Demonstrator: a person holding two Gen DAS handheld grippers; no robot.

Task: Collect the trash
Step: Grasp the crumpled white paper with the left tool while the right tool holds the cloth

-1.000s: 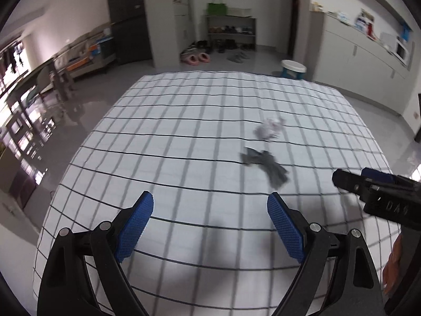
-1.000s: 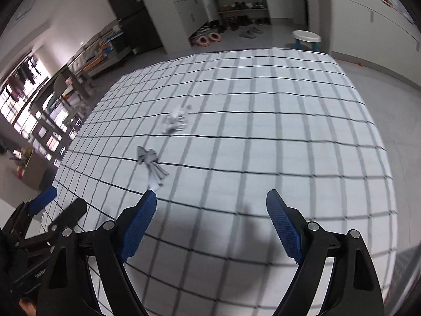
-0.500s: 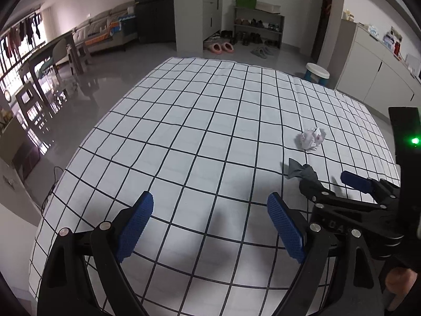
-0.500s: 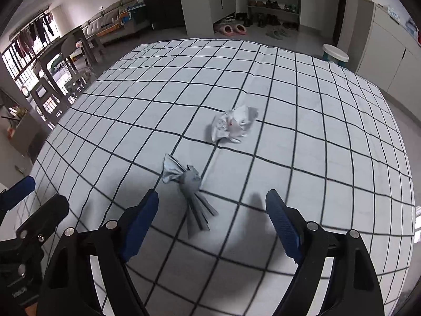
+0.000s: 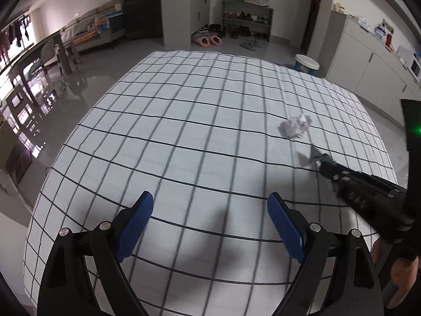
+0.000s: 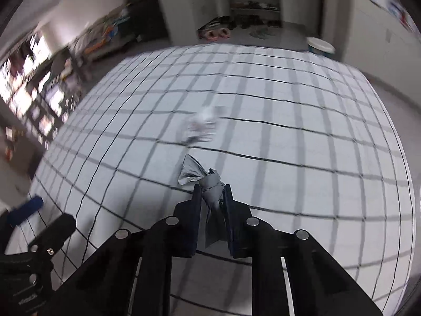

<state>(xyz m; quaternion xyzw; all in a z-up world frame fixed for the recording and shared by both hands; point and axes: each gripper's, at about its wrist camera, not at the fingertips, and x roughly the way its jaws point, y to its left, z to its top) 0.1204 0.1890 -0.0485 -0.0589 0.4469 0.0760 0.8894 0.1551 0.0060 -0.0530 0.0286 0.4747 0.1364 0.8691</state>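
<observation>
A grey knotted trash bag point(image 6: 210, 183) lies on the white checked sheet point(image 5: 184, 131), and my right gripper point(image 6: 211, 188) is shut on it just below the knot. From the left wrist view, that bag point(image 5: 315, 154) pokes out of the right gripper point(image 5: 326, 167) at the right. A crumpled white paper ball point(image 5: 296, 129) sits on the sheet just beyond the bag, blurred in the right wrist view point(image 6: 202, 126). My left gripper point(image 5: 210, 200) hovers open over bare sheet, left of both pieces, holding nothing. It shows at the lower left of the right wrist view point(image 6: 42, 218).
The checked sheet covers a wide low surface with grey floor all around. A white and blue stool point(image 5: 306, 64) stands past its far right corner. White cabinets point(image 5: 368, 63) line the right wall. A shoe rack point(image 5: 246, 18) and a sofa point(image 5: 89, 29) stand at the back.
The right gripper moved in over the grey bag and shut on it. Its jaws were wide open before. The left gripper stayed open and drifted slightly.
</observation>
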